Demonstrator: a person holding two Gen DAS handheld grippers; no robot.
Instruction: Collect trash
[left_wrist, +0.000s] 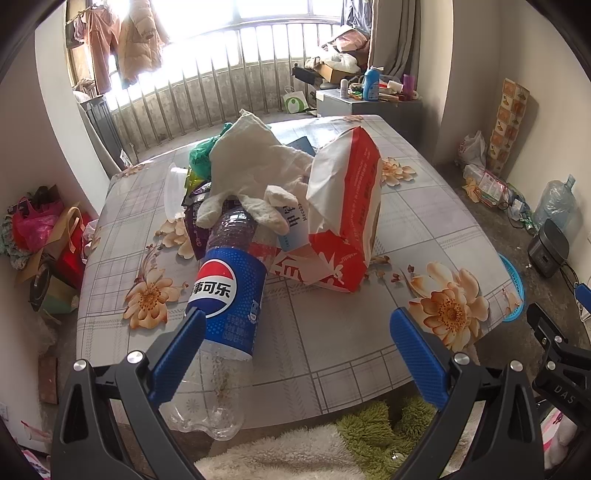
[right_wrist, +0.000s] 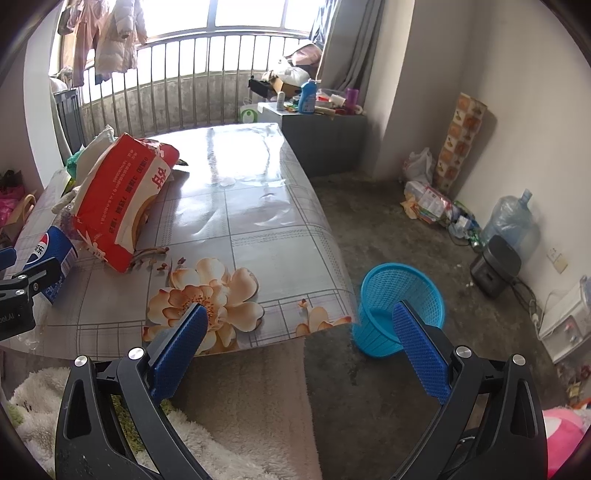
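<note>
While lying flat, bottle (left_wrist: 225, 306) points its base toward left gripper (left_wrist: 297, 354).

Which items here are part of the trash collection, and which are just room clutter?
Part of the job:
- Pepsi bottle, lying beside the open left gripper
- red-and-white paper bag
- crumpled white glove
- blue basket on the floor, behind the open right gripper

Just lying about:
- water jug
- hanging clothes
- blue detergent bottle
</note>
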